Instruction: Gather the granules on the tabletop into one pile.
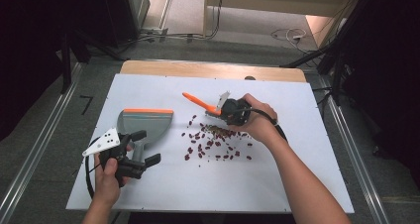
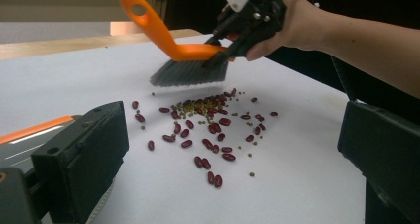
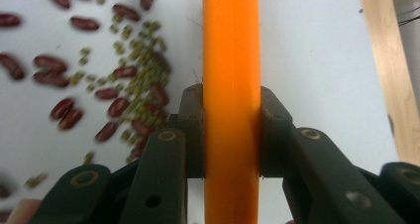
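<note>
Two grippers over white table sheet (image 1: 148, 184): right gripper (image 1: 229, 111) clenched on orange brush (image 1: 200, 104) above red and green beans (image 1: 213, 143) mid-sheet; left gripper (image 1: 143, 147) released, jaws straddling grey dustpan (image 1: 146, 122) handle. Wooden edge (image 1: 213, 69) at far side, grey floor (image 1: 44, 135), cables behind

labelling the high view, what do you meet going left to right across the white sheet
left claw → grey dustpan → scattered beans → right hand holding the claw that grips the orange brush
</note>
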### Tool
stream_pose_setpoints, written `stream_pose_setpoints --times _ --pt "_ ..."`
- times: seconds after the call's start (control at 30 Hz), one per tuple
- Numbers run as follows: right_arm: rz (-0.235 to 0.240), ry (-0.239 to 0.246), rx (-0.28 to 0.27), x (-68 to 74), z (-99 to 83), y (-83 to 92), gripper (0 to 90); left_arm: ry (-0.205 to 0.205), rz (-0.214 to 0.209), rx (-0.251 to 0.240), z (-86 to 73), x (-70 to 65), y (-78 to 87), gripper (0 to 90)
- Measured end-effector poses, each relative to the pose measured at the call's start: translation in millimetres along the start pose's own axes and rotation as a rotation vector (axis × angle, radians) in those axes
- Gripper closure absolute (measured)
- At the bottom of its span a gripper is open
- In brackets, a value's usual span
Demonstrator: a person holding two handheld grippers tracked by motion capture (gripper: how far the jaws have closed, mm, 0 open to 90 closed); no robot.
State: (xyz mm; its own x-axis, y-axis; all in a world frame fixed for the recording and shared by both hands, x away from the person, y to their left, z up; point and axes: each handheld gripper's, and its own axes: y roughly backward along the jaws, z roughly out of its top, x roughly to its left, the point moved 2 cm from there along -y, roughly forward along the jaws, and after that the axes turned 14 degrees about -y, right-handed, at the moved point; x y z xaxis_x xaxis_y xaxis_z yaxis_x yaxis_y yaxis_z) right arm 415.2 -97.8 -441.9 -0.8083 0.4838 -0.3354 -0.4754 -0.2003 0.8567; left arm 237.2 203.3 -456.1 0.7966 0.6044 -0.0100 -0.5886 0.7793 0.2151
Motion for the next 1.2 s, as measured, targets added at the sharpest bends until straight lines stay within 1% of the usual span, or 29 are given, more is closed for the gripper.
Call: stream_pose_setpoints --times 0.07,0.1,0.17,0.2,0.27,0.3,0.33,0.37,0.4,0.5,0.53,0.57,0.6,0.7,0.73,0.77,0.83,0.9,0.93,0.97,1.03,1.1,1.17,1.2 --pt "-0.013 0.005 0.008 0.2 9.2 -5.5 68.7 0.0 -0.001 -0.001 0.1 -0.1 -0.4 0.2" --pt "-0.014 0.013 0.009 0.2 13.7 -8.7 68.7 0.001 -0.002 -0.004 0.4 -0.2 -0.2 0.3" --pt "-0.007 0.009 0.007 1.8 21.6 -14.7 68.7 -0.005 -0.001 -0.004 0.7 0.5 0.9 0.3" --pt "-0.013 0.012 0.008 3.3 24.8 -17.7 68.7 -0.004 0.0 -0.005 0.6 0.9 1.5 0.3" --pt "-0.021 0.031 0.017 8.1 29.3 -23.4 68.7 -0.003 0.003 -0.003 0.4 1.3 2.5 0.2" --pt "-0.013 0.042 0.02 11.0 30.6 -25.5 68.7 -0.002 0.004 -0.005 0.2 1.6 2.7 0.3" --pt "-0.009 0.046 0.017 14.1 31.5 -25.8 68.7 0.0 0.004 -0.005 0.1 1.7 3.0 0.2" --pt "-0.016 0.059 0.021 16.8 32.1 -25.9 68.7 -0.001 0.005 -0.005 0.2 1.7 3.0 0.3" --pt "-0.026 0.073 0.028 19.1 32.2 -25.2 68.7 -0.002 0.005 -0.004 0.2 1.7 2.9 0.2" --pt "-0.014 0.096 0.042 25.6 29.3 -22.5 68.8 0.0 0.004 -0.007 0.7 1.1 2.8 0.2" --pt "0.0 0.104 0.043 26.8 28.0 -20.9 68.8 -0.003 0.005 -0.008 1.0 1.1 3.1 0.3" --pt "0.01 0.096 0.043 28.9 26.0 -18.7 68.8 -0.005 0.006 -0.009 1.4 1.1 3.5 0.2" --pt "0.026 0.107 0.045 30.4 24.2 -16.8 68.8 -0.003 0.008 -0.011 1.7 1.1 3.9 0.3" --pt "0.024 0.124 0.035 37.5 17.2 -12.3 68.8 -0.002 0.013 -0.012 1.9 2.1 5.7 0.2" --pt "0.026 0.137 0.034 39.2 15.5 -11.0 68.8 -0.001 0.014 -0.013 1.9 2.4 6.2 0.2" --pt "0.028 0.135 0.033 41.1 13.7 -9.0 68.8 0.0 0.017 -0.015 1.9 2.6 6.5 0.3" --pt "0.049 0.152 0.035 42.5 11.6 -5.4 68.8 0.0 0.019 -0.017 1.9 3.2 7.2 0.3" --pt "0.064 0.144 0.03 41.3 11.3 -0.9 68.7 0.002 0.02 -0.016 1.7 3.7 7.7 0.3" --pt "0.059 0.125 0.014 37.3 13.7 0.8 68.7 0.004 0.021 -0.016 1.6 4.1 7.9 0.3" --pt "0.059 0.125 0.014 37.3 13.7 0.8 68.7 0.004 0.024 -0.016 1.4 4.8 8.0 0.3" --pt "0.039 0.107 -0.002 32.3 18.7 0.5 68.7 0.006 0.025 -0.02 1.5 5.3 8.1 0.3" --pt "0.027 0.096 -0.015 28.7 25.5 -1.6 68.7 0.004 0.025 -0.018 1.4 5.5 8.1 0.3" --pt "0.021 0.086 -0.014 28.8 32.7 -6.0 68.7 0.005 0.024 -0.019 1.2 5.3 7.7 0.3" --pt "0.018 0.093 -0.015 29.6 36.4 -9.5 68.7 0.004 0.023 -0.016 1.3 5.1 7.7 0.2"
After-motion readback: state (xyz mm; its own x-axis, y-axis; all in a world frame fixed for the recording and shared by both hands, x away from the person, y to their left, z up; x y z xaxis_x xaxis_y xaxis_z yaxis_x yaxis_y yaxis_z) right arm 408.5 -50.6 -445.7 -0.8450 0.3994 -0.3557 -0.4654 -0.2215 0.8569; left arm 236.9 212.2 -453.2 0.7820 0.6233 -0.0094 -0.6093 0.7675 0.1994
